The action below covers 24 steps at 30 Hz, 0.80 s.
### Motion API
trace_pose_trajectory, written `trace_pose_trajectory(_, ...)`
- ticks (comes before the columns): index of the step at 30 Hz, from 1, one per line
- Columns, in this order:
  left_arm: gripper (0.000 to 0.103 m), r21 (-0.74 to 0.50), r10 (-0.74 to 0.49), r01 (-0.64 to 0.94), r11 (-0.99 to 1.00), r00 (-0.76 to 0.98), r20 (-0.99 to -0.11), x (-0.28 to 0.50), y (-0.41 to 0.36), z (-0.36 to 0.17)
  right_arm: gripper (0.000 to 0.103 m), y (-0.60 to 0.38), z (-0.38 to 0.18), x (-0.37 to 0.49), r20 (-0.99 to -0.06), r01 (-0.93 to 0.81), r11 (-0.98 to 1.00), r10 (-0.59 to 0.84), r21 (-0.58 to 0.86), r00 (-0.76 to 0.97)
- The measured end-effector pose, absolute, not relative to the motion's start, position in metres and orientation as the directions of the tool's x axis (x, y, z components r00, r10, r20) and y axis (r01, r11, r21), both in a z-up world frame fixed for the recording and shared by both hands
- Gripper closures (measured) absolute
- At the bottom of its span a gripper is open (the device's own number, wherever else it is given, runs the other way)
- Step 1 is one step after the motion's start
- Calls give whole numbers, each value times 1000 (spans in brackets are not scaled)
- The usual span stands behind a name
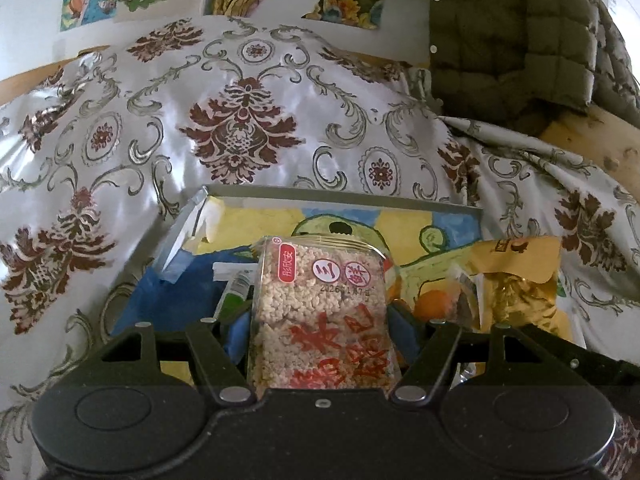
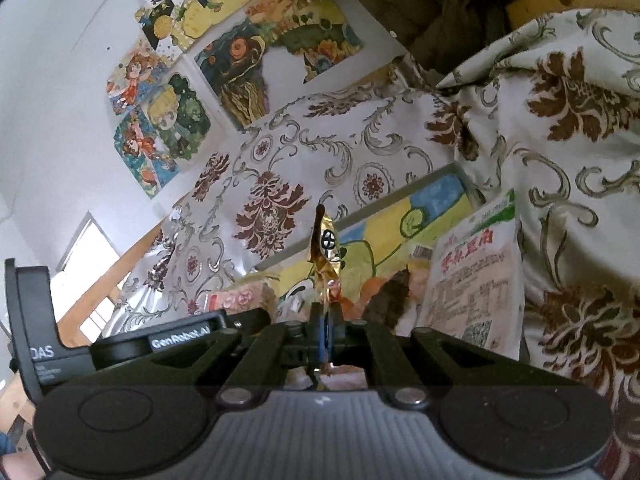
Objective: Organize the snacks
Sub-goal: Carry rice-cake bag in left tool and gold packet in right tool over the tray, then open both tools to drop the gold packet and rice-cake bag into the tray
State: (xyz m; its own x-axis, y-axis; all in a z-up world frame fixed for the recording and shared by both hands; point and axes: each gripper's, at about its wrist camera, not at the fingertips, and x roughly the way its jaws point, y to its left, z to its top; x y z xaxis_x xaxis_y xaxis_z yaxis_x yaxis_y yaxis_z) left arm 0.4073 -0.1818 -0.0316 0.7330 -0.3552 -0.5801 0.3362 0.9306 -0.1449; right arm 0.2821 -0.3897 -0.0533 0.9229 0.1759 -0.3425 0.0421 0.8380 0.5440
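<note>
My left gripper (image 1: 320, 322) is shut on a clear pack of puffed rice cakes (image 1: 320, 304) with red characters, held upright over a shallow grey-rimmed tray (image 1: 344, 197) with a painted bottom. A gold snack bag (image 1: 520, 280) stands at the tray's right side, with an orange item (image 1: 432, 304) beside it. In the right wrist view, my right gripper (image 2: 326, 322) is shut on the thin edge of a gold wrapper (image 2: 326, 248) that sticks up above the same tray (image 2: 400, 196). A white pack with red characters (image 2: 476, 280) leans at the tray's right. The left gripper's body (image 2: 180, 336) shows at the left.
A floral satin cloth (image 1: 240, 120) covers the surface around the tray and bunches up on the right (image 2: 560, 120). A dark quilted jacket (image 1: 512, 32) hangs at the back right. Children's paintings (image 2: 168, 120) are on the white wall. A green-and-white packet (image 1: 236, 292) lies in the tray.
</note>
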Motion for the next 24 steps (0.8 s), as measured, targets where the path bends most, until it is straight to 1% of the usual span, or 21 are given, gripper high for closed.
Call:
trace_pose_trajectory(5, 32, -158, -368, 343, 926, 726, -580, 410, -191, -36, 101, -390, -57, 287, -350, 46, 829, 184, 557, 919)
trace_pose_trajectory(12, 31, -169, -366, 333, 928, 718, -593, 410, -194, -41, 99, -388, -62, 292, -402, 99, 851, 138, 515, 905)
trace_pose_trajectory(13, 31, -176, -365, 327, 928, 715, -597, 411, -194, -42, 96, -389, -62, 292, -408, 107, 853, 132, 511, 903)
trace_pose_trajectory(16, 31, -217, -377, 311, 926, 700, -607, 415, -189, -44, 92, -387, -62, 293, -429, 130, 873, 98, 471, 898)
trace_pose_trajectory(19, 31, -229, -373, 296, 927, 697, -612, 416, -186, -45, 90, -383, -60, 293, -439, 140, 886, 78, 442, 895)
trace_pose_trajectory(21, 31, -226, -369, 292, 929, 697, -615, 416, -186, -45, 86, -381, -60, 293, -446, 150, 892, 63, 426, 893)
trace_pose_trajectory(22, 31, -224, -368, 293, 930, 696, -616, 416, -186, -45, 82, -380, -60, 293, -452, 157, 896, 53, 415, 891)
trace_pose_trajectory(23, 30, -222, -368, 294, 930, 697, -616, 415, -186, -45, 76, -379, -60, 293, -455, 164, 900, 43, 404, 889)
trace_pose_trajectory(24, 28, -223, -371, 298, 928, 702, -608, 414, -186, -44, 73, -379, -60, 292, -454, 170, 901, 33, 399, 891)
